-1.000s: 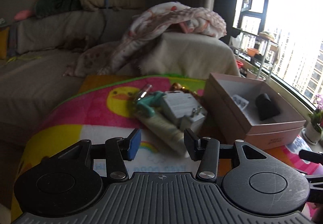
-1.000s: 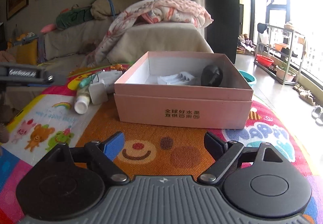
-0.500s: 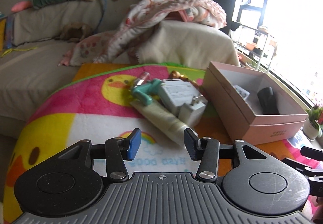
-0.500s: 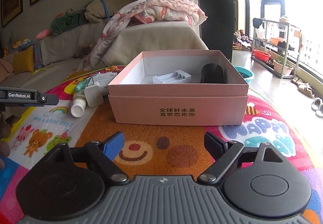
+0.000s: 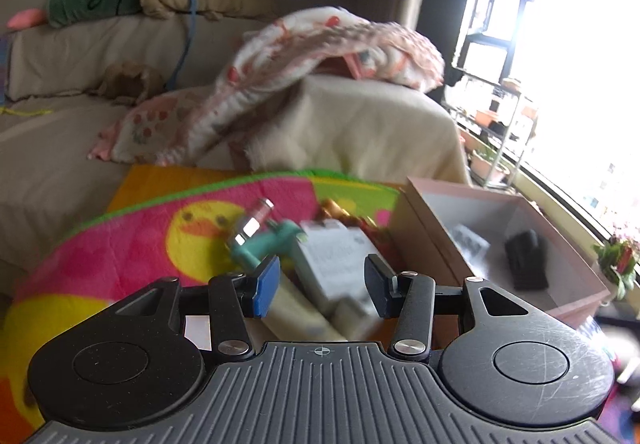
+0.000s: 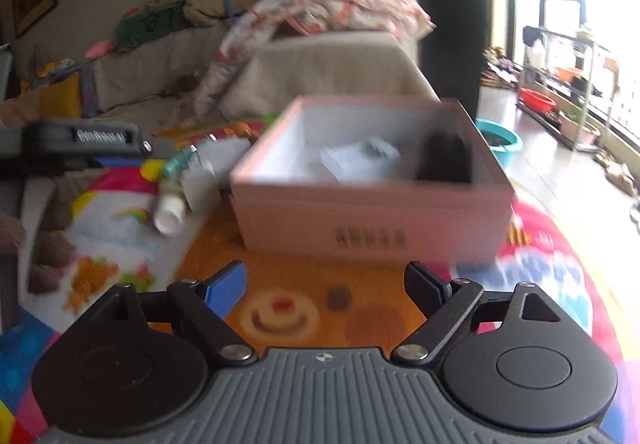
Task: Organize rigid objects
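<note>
A pile of small objects lies on the colourful mat: a white charger block (image 5: 334, 258), a teal tool (image 5: 268, 244), a cream tube (image 5: 296, 314) and a metal-capped item (image 5: 252, 222). My left gripper (image 5: 322, 284) is open and empty, just above the pile. An open pink box (image 6: 372, 204) holds a white holder (image 6: 356, 158) and a black object (image 6: 444, 156). My right gripper (image 6: 326, 286) is open and empty, in front of the box. The left gripper also shows in the right wrist view (image 6: 80, 142).
The mat (image 6: 296, 308) covers a low table. A sofa (image 5: 60, 132) with a floral blanket (image 5: 312, 48) and cushions stands behind. A teal basin (image 6: 500, 140) and a plant rack (image 6: 568, 84) stand on the floor by the window.
My left gripper has moved forward and down onto the pile of objects. My right gripper has moved closer to the pink box. Both stay open.
</note>
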A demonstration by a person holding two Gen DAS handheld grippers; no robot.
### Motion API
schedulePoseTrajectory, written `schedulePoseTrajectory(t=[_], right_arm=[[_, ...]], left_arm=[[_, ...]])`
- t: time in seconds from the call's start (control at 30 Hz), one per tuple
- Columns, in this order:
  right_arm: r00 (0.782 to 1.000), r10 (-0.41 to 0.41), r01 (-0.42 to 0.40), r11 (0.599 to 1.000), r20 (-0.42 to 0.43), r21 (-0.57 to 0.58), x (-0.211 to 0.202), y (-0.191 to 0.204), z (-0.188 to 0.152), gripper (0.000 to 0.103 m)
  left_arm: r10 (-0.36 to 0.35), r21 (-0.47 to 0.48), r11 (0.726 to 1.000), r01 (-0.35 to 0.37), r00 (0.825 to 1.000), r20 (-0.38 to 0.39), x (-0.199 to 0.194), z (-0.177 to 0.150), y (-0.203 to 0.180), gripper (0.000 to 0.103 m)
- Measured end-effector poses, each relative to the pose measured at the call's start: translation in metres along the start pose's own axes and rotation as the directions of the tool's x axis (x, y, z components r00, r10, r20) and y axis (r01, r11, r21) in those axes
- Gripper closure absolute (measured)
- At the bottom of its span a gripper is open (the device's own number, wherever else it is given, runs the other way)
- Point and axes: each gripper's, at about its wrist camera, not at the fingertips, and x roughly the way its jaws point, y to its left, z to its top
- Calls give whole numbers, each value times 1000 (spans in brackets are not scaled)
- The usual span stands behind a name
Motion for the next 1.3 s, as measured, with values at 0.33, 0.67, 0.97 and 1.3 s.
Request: schedulePoseTrajectory(t=[0.33, 0.67, 0.97, 1.3], right_arm=[[970, 39, -54, 997, -240, -56, 167, 63, 169, 18], [893, -72, -3, 986, -445, -165, 279, 95, 156, 65], [917, -19, -119, 941, -399, -318, 167, 111, 88, 68], [969, 0, -125, 859, -246, -497, 43, 85, -6, 78]], left_arm=[[10, -142, 990, -18, 998, -57, 83, 37, 74, 52], [-196, -158, 972, 174, 971, -137, 122, 27, 98, 79], [-313, -194, 940, 279, 934, -174, 43, -21, 88, 79], [-274, -201, 952, 231, 935, -224, -2, -52, 30, 76]])
